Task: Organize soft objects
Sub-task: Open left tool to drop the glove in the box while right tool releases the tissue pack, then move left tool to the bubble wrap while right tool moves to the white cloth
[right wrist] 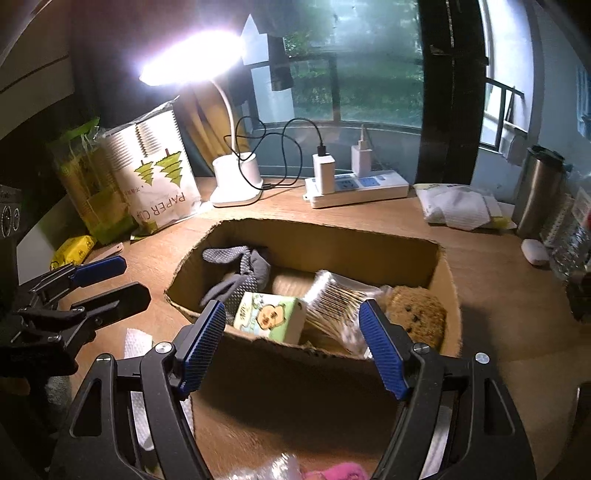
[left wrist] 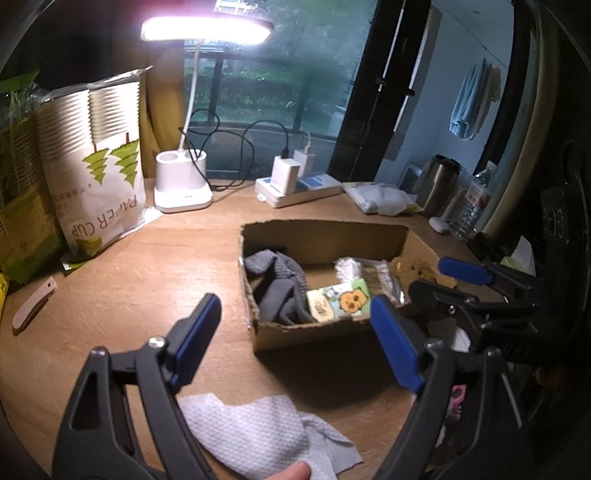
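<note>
Home desk: lamp (left wrist: 207, 27), hanging laundry (left wrist: 471, 103)

A wooden tabletop (left wrist: 147, 266) carries an open cardboard box (left wrist: 332, 236) near its middle. Behind it stand a white lamp base (left wrist: 183, 184) and a power strip (left wrist: 299, 190). To the left a bag of paper cups (left wrist: 99, 177) stands upright. A paper towel (left wrist: 251, 432) lies flat at the near edge. At far right are a steel flask (right wrist: 539, 188) and a water bottle (left wrist: 476, 199).

A glaring desk lamp (left wrist: 207, 29) lights the dim scene; fisheye edges curve darkly.
</note>
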